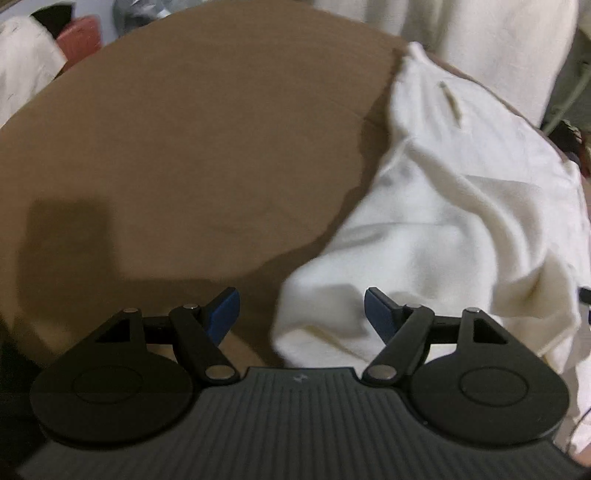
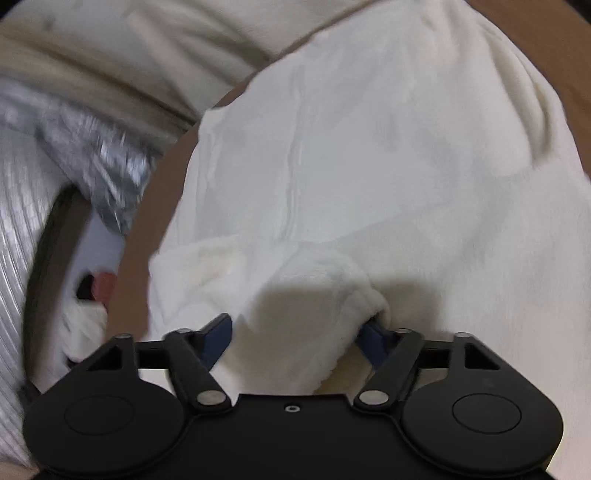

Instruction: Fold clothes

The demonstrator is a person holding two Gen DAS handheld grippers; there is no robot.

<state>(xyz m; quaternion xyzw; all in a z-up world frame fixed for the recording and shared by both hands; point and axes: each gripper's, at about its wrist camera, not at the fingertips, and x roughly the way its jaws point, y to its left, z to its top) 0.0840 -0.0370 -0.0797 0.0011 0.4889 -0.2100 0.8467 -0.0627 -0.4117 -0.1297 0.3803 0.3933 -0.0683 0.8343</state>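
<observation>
A cream-white fleecy garment (image 1: 443, 221) lies crumpled on the right half of a brown tabletop (image 1: 184, 147). One rounded corner of it reaches toward me. My left gripper (image 1: 301, 314) hangs just above that corner with its blue pads (image 1: 225, 314) wide apart, and neither pad presses the cloth. In the right wrist view the same garment (image 2: 369, 147) fills most of the picture. A thick raised fold of it sits between the wide jaws of my right gripper (image 2: 295, 339), brushing the left pad (image 2: 219, 341) and covering part of the right one, without looking squeezed.
The tabletop's curved far edge runs along the top. Beyond it are cream cloth (image 1: 461, 29), a reddish object (image 1: 79, 37) and more white cloth (image 1: 22, 66). Left of the table in the right wrist view lie a crinkled silver item (image 2: 103, 158) and a ribbed white surface (image 2: 14, 221).
</observation>
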